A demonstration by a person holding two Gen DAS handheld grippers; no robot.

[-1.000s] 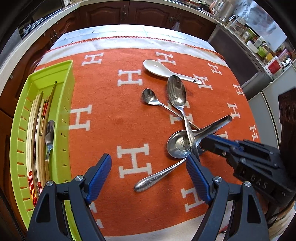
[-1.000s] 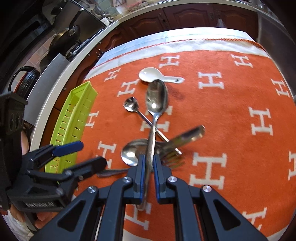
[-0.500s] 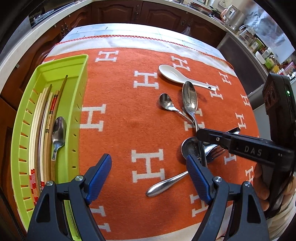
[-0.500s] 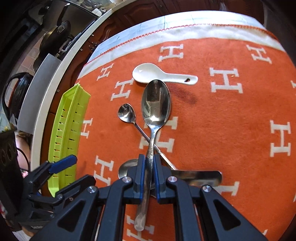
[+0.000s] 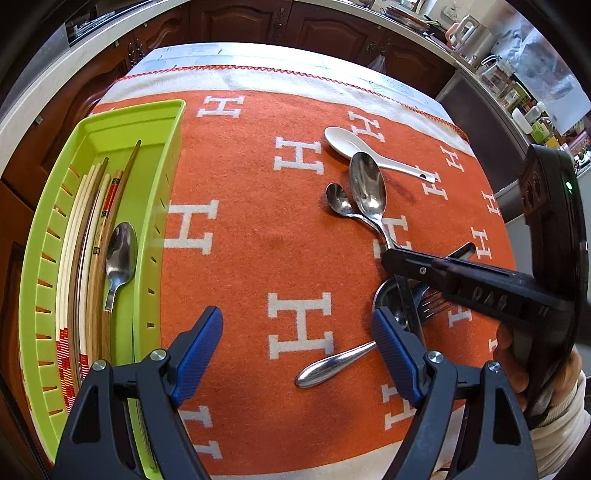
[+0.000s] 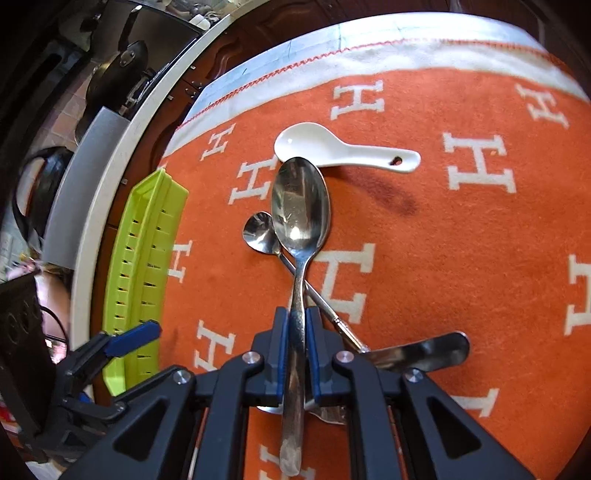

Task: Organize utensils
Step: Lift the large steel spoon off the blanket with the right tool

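My right gripper (image 6: 297,321) is shut on the handle of a large steel spoon (image 6: 300,206) and holds it above the orange cloth; the gripper (image 5: 395,258) and spoon (image 5: 367,188) also show in the left wrist view. Under it lie a small steel spoon (image 6: 258,230), a white ceramic spoon (image 6: 332,149), a fork (image 5: 434,304) and another steel spoon with its handle (image 5: 332,365) toward me. My left gripper (image 5: 297,354) is open and empty, between the pile and the green tray (image 5: 164,192). The tray holds chopsticks (image 5: 92,236) and a spoon (image 5: 120,254).
The orange cloth with white H marks (image 5: 258,240) covers the table. Dark cabinets (image 5: 295,22) stand beyond the far edge. A counter with jars (image 5: 517,85) is at the back right, and pans hang at the left in the right wrist view (image 6: 118,74).
My right gripper has lifted the large spoon up off the pile and carried it forward. My left gripper has risen and shifted so more of the tray shows.
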